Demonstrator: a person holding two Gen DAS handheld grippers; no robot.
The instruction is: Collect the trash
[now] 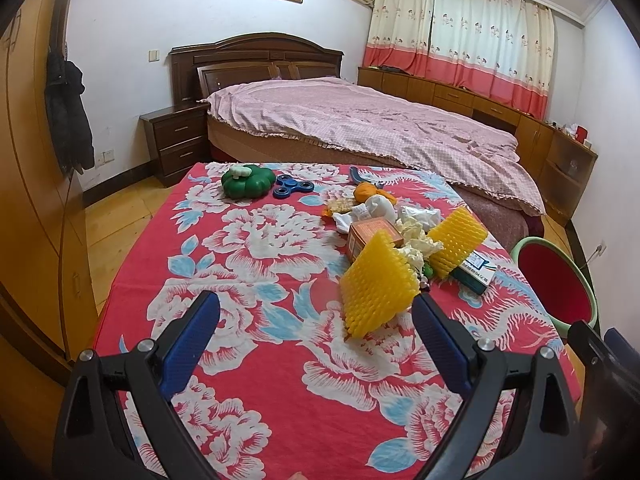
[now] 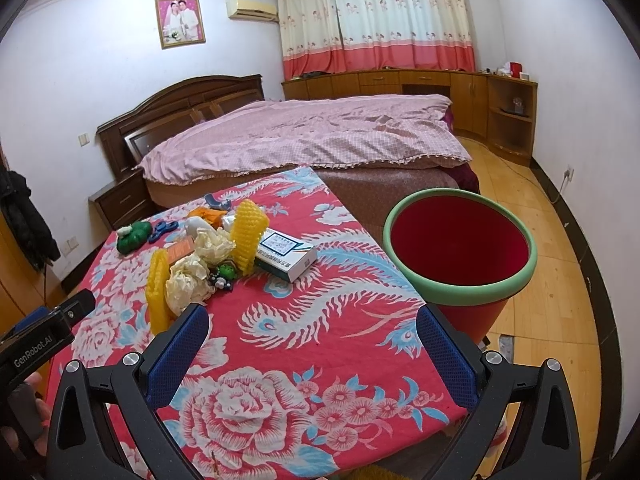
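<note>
The table (image 1: 256, 360), under a red flowered cloth, carries a loose heap of trash toward its far right side, and the bin (image 2: 516, 280) — red with a green rim — stands off the table's right edge, mouth open and apparently empty. So the step in hand looks like the first pick.

Both tools are empty with their jaws spread wide: the left gripper (image 1: 316, 320) hovers low over the cloth just short of the heap, and the right gripper (image 2: 312, 332) hangs over the near right part of the table with the bin just beyond its right finger.

Nearest the left gripper is a yellow foam net (image 1: 376, 284), lying at the front of the pile; a second yellow net (image 1: 458, 242) leans behind it against a white and green box (image 2: 286, 258). Crumpled paper (image 2: 188, 280) sits between them.

The front net is probably the best start — it is soft and springy, so close across its narrow side and lift straight up to avoid dragging the paper. The green toy (image 1: 248, 182) and blue spinner (image 1: 292, 188) stand well apart and are likely not trash.
</note>
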